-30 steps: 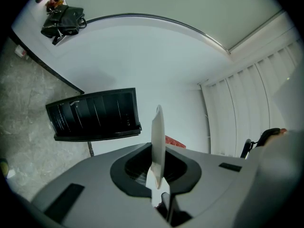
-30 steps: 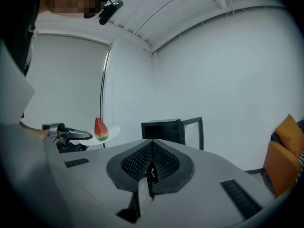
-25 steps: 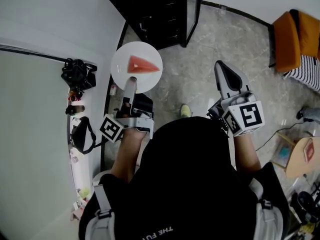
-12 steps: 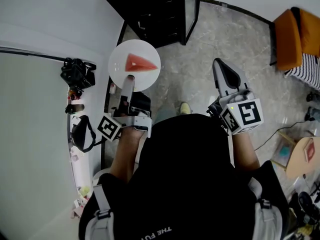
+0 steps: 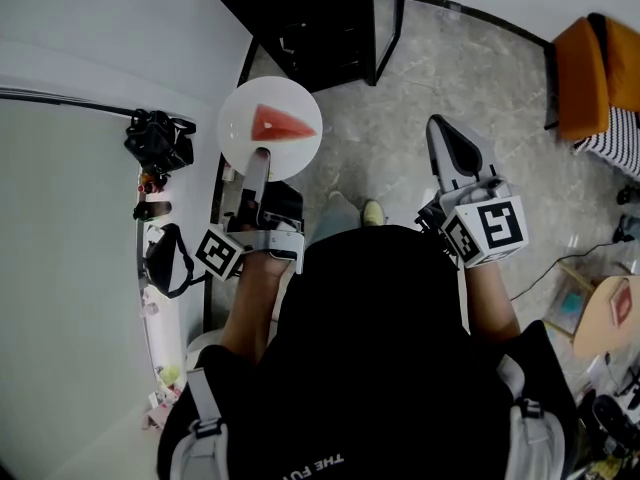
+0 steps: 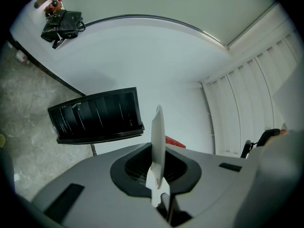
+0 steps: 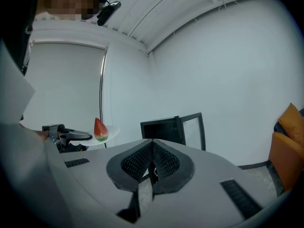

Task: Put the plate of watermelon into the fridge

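Near the open fridge, the left gripper clamps the near rim of the stiff, breakable plate, whose 1 slick watermelon wedge likely slides if tilted; the right gripper is closed, empty.

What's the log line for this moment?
left gripper: shut on plate | watermelon: on plate | right gripper: shut, empty | fridge: open, plate outside

The grey stone floor carries a black fridge and orange chair.
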{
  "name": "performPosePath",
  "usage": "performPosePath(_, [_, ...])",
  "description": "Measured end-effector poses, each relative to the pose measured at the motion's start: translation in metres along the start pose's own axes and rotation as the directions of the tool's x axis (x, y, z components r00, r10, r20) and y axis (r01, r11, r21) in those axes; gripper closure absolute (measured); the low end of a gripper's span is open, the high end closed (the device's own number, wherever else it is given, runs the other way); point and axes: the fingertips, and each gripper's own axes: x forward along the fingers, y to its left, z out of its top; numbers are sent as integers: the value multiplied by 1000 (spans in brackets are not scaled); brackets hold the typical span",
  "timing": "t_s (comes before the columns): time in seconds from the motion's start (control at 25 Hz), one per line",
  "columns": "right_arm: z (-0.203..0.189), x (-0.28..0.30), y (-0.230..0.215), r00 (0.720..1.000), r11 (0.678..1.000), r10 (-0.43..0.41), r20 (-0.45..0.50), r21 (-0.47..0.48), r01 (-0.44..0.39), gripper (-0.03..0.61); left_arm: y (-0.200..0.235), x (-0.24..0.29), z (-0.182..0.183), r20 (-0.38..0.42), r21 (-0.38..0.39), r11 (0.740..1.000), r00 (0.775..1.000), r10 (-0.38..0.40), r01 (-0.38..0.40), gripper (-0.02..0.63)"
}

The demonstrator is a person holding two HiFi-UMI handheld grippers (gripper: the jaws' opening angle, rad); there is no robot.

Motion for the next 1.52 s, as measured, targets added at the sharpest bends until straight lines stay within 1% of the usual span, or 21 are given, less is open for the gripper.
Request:
performPosePath(0.32, [3, -3, -1, 1000, 1000, -11, 4, 10, 11, 572, 0, 0, 0, -7, -6, 1000, 1000, 9, -9, 583])
performPosePath(0.64, [-2, -9, -1, 999, 999, -37, 6, 23, 37, 572, 4, 0, -2, -29, -17, 1000, 1000, 12, -13, 583])
performPosePath(1.04, [-2, -16, -4, 997, 997, -77, 10, -3, 77, 572, 6, 2, -4, -56, -28, 999, 998, -23, 21, 583])
performPosePath(1.24, [5, -16, -1, 997, 997, -77, 22, -26, 78, 572, 6, 1, -4, -55, -34, 999, 998, -26, 24, 583])
performPosePath(1.52, [1, -16, 5, 997, 997, -69, 33, -27, 70, 572, 2, -2, -5, -61, -28, 998, 996, -61, 60, 583])
